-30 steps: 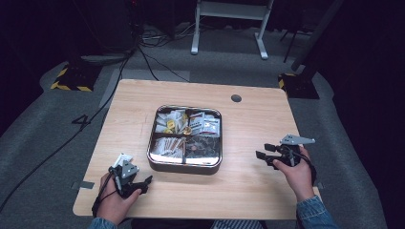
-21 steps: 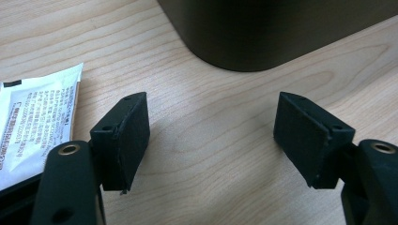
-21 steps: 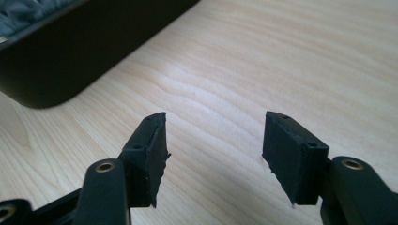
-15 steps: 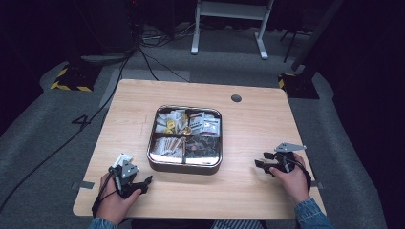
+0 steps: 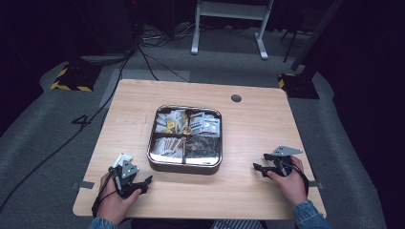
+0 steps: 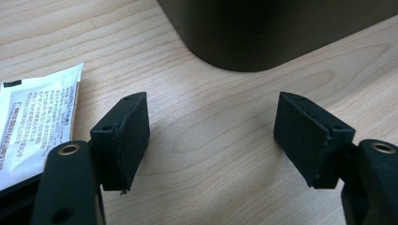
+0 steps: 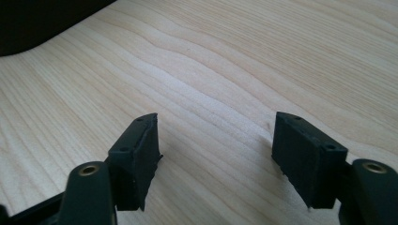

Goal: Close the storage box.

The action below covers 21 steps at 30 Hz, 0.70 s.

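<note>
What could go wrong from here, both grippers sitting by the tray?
1. The white sachet lies loose right beside the left gripper, outside its open jaws; a sideways nudge may push it off the table edge.
2. The tray wall is close ahead of the left gripper; moving forward could shove it.
3. The right gripper, jaws just opening on bare wood, sits low and may scrape.

Room dim, floor nearly black | pale wooden table (image 5: 248, 129) brightly lit from overhead | soft shadows beneath jaws | close views sharp.

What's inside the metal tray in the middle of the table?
The metal tray has four compartments: white and yellow packets back left, sachets back right, brown sticks front left, dark items front right. Anything beneath them is covered.
</note>
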Tool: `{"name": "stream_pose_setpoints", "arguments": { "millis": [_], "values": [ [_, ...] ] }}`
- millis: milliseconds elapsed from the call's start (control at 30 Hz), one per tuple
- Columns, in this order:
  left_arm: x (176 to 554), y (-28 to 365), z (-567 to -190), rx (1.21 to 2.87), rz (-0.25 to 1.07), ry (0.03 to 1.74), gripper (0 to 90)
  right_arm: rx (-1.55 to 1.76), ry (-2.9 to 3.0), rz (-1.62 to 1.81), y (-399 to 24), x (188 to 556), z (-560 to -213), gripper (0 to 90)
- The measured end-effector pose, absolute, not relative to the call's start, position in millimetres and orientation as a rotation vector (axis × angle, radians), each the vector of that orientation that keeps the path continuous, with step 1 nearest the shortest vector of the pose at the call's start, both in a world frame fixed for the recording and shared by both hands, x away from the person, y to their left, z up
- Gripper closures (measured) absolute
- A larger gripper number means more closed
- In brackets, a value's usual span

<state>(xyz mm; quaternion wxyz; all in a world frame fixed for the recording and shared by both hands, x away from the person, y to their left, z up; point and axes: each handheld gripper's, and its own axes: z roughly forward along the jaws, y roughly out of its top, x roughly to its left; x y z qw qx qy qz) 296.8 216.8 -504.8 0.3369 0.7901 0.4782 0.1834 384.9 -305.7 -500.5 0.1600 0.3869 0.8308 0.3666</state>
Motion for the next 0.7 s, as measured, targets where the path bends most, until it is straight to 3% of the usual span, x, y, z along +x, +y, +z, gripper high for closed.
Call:
{"name": "stream_pose_setpoints", "arguments": {
  "millis": [67, 133, 700],
  "values": [
    [296.8, 216.7, -504.8, 2.059, 0.477, 1.247, 27.8, 1.094, 2.366, 1.033, -304.9, 385.0, -501.8, 25.7],
    [296.8, 216.7, -504.9, 2.059, 0.478, 1.246, 27.7, 1.108, 2.351, 1.021, -303.8, 386.6, -504.8, 11.9],
    [296.8, 216.8, -504.8, 2.059, 0.477, 1.246, 27.6, 1.116, 2.354, 1.005, -302.5, 387.4, -505.3, 8.6]
  ]
}}
